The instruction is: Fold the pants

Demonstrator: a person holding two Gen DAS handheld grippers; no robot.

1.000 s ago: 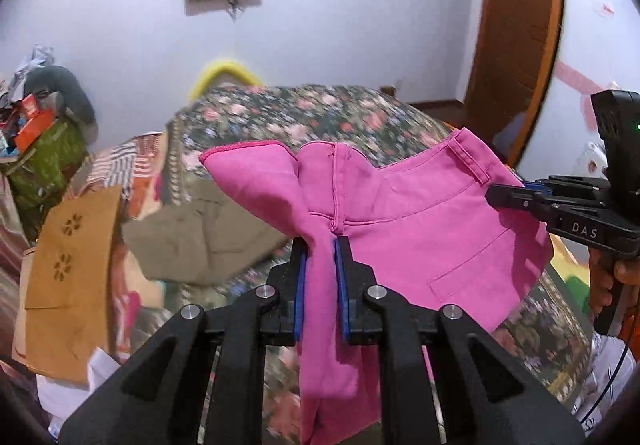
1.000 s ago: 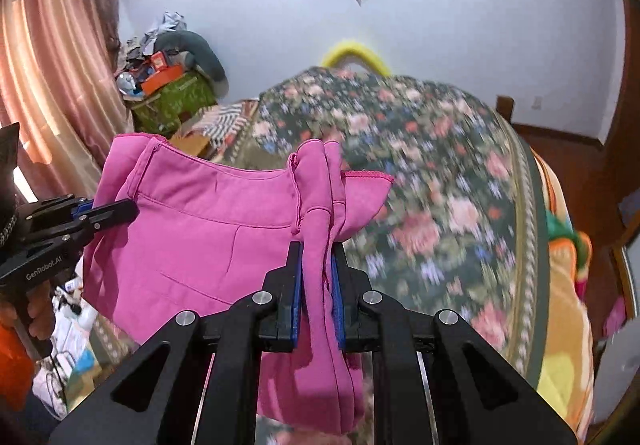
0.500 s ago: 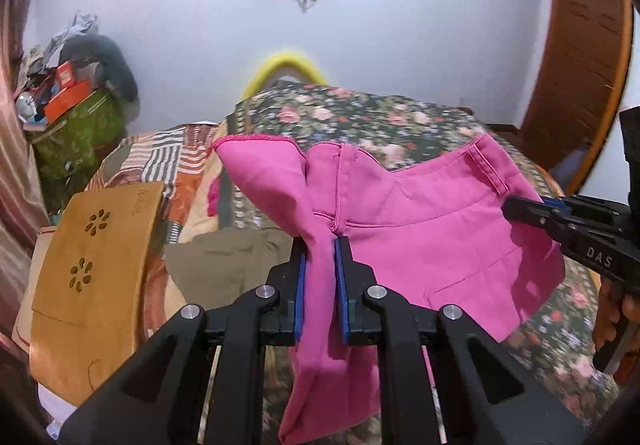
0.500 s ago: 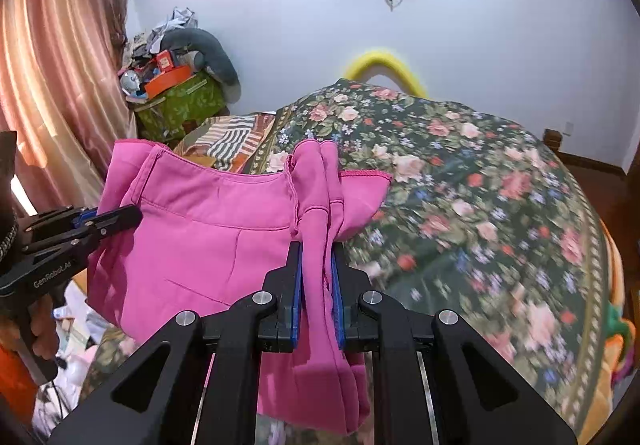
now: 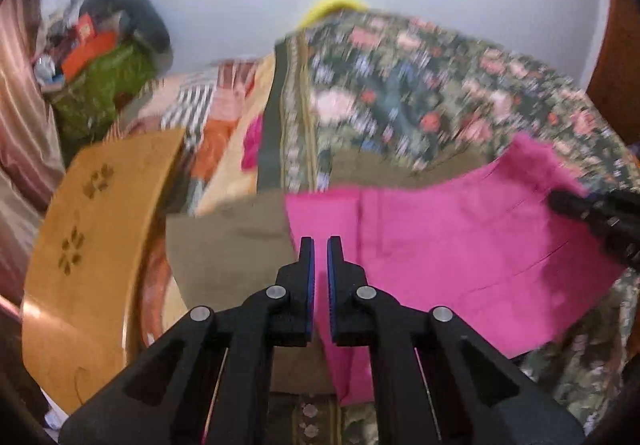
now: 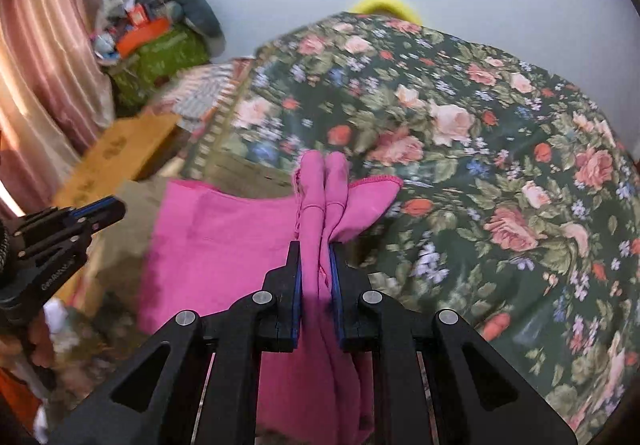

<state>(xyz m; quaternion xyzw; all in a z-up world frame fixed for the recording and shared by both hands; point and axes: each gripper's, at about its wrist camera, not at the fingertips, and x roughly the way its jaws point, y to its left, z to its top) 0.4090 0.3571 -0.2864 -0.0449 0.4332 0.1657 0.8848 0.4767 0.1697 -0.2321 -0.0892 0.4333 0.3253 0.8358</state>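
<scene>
Left view, my left gripper [image 5: 320,245] has a small gap and holds nothing, pink pants [image 5: 448,253] spread on the flowery bed [image 5: 420,101], right view, my right gripper [image 6: 316,249] pinches the pink pants [image 6: 224,237] tight over the bed

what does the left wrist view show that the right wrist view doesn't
Only the left wrist view shows the left gripper with nothing between its fingers, a narrow gap there, and olive pants lying flat beside the pink ones. Only the right wrist view shows the right gripper shut on a bunched fold of the pink pants. Both show the pink pants, the floral bedspread and the wooden board.
</scene>
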